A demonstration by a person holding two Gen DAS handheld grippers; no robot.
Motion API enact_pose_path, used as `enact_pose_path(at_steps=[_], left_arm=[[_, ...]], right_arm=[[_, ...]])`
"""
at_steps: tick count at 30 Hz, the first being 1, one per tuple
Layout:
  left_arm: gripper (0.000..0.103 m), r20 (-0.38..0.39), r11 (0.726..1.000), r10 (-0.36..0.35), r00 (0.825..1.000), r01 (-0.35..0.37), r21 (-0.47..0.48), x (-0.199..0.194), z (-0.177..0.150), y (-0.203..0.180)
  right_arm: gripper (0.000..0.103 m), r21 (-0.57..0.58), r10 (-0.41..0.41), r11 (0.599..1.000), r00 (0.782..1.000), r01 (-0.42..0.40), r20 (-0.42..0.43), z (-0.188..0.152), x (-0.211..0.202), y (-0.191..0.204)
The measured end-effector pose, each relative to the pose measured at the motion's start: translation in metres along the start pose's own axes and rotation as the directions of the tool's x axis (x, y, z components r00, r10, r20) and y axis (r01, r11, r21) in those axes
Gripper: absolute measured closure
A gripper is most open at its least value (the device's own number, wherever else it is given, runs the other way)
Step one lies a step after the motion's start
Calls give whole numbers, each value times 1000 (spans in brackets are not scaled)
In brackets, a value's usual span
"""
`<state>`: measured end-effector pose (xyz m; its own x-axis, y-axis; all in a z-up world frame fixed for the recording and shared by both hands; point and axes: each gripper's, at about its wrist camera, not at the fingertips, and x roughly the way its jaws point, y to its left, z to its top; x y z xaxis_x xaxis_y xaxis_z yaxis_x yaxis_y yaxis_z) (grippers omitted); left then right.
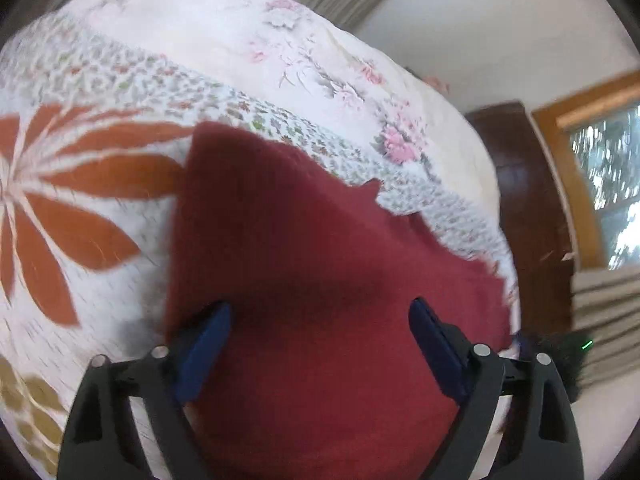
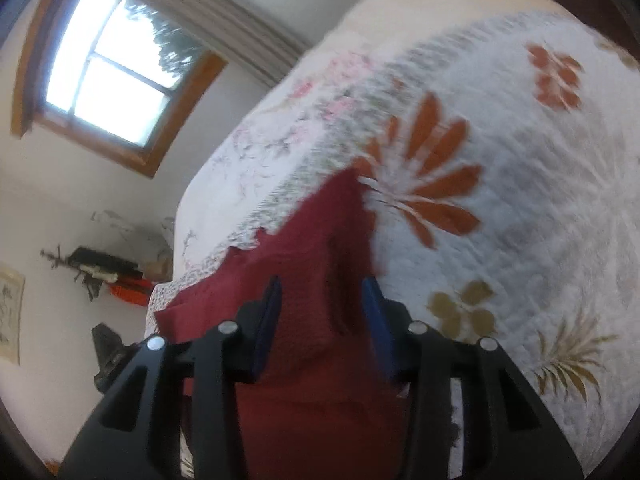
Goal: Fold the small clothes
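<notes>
**Both claws over a dark red garment on a flowered bed**

Left gripper (image 1: 320, 316) hangs with its two blue-padded fingers (image 1: 206, 346) spread wide apart, released, and nothing is pinched between them. Below and between the fingers lies the dark red garment (image 1: 320, 264), a soft knit-looking cloth spread on the bed, filling the lower middle of the left wrist view. Its far edge runs uneven, with a small peak, across the small-leaf band of the quilt.

Right gripper (image 2: 322, 300) has its blue pads (image 2: 269, 320) set closer together, with a raised fold of the same dark red garment (image 2: 312, 264) rising in the gap. Whether the pads actually press on the cloth cannot be told, as this view is blurred. From here the garment runs as a long strip away from the claw, its far tip touching an orange flower print.

Under the cloth is a white quilt (image 1: 100, 240) with large orange petals to the left and olive leaf prints near the bottom corner. Beyond the quilt's edge, a pale sheet (image 1: 224, 28) with pink blossoms covers the rest of the bed. To the right in the left wrist view stands a dark wooden headboard or post (image 1: 524, 184), then a wood-framed window (image 1: 608, 184) with pleated curtains (image 1: 600, 320) below it. The right wrist view shows the window (image 2: 116, 68) too, and a small wall shelf (image 2: 108, 270) with dark and red items beside the bed.
</notes>
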<state>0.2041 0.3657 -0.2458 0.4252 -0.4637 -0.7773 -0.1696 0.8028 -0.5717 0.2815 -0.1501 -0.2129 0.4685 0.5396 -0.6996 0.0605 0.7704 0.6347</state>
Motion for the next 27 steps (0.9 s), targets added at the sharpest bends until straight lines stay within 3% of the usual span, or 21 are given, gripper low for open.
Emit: enact_pose_path(at_steps=[4, 6, 9, 10, 13, 17, 21, 25, 27], left_arm=[[14, 26, 999, 40, 999, -39, -24, -1, 6, 20], [14, 23, 998, 52, 998, -52, -22, 1, 5, 21], [8, 21, 996, 77, 997, -78, 39, 2, 2, 8], [9, 27, 997, 71, 997, -72, 31, -3, 0, 6], [8, 76, 1000, -2, 997, 1, 6, -28, -8, -1], [4, 94, 990, -136, 986, 137, -7, -44, -33, -4], [5, 41, 997, -66, 997, 67, -25, -21, -45, 10], [5, 38, 994, -82, 996, 84, -71, -14, -44, 28], [5, 43, 991, -97, 994, 101, -90, -17, -44, 32]], right_arm=[[61, 2, 68, 998, 997, -68, -33, 10, 29, 11], [61, 44, 50, 998, 996, -47, -73, 16, 51, -1], [76, 121, 72, 991, 992, -60, -100, 20, 63, -23], [77, 137, 83, 988, 992, -69, -97, 21, 59, -27], [67, 136, 119, 984, 992, -111, -52, 21, 31, -21], [67, 91, 159, 984, 985, -153, -62, 3, 16, -6], [69, 97, 98, 992, 988, -87, -119, -16, 33, -21], [79, 120, 102, 989, 987, -87, -122, -20, 34, -31], [77, 106, 84, 992, 989, -71, -118, -20, 27, -28]])
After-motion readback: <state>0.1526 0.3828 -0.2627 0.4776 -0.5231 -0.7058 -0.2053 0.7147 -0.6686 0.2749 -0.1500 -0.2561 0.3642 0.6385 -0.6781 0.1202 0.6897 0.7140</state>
